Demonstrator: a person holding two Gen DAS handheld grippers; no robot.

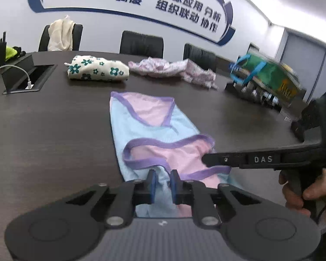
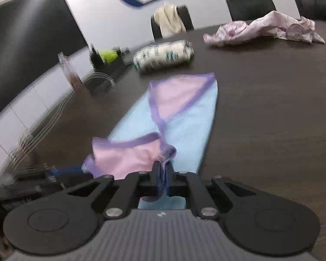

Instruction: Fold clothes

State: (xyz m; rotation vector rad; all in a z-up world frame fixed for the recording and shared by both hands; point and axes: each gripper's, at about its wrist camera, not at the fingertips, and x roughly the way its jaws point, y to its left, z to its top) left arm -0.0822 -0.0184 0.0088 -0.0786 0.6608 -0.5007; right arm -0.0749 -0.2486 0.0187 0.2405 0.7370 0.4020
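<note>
A light-blue and pink garment with purple trim (image 1: 150, 117) (image 2: 184, 117) lies lengthwise on the dark wooden table (image 1: 54, 130). Its near end is lifted and bunched. My left gripper (image 1: 163, 183) is at the near hem, shut on a fold of the blue fabric between its blue pads. My right gripper (image 2: 163, 179) is shut on the purple-trimmed edge. In the left wrist view the right gripper (image 1: 206, 159) reaches in from the right over the pink part, held by a hand (image 1: 304, 191). In the right wrist view the left gripper (image 2: 58, 171) is a blur at the left.
A folded floral bundle (image 1: 95, 68) (image 2: 163, 55) and a crumpled pink garment (image 1: 171, 67) (image 2: 260, 30) lie farther back. An open cable box (image 1: 28, 76) is sunk in the table at left. A green bag (image 1: 269, 76) stands at right. Black chairs (image 1: 141, 43) line the far edge.
</note>
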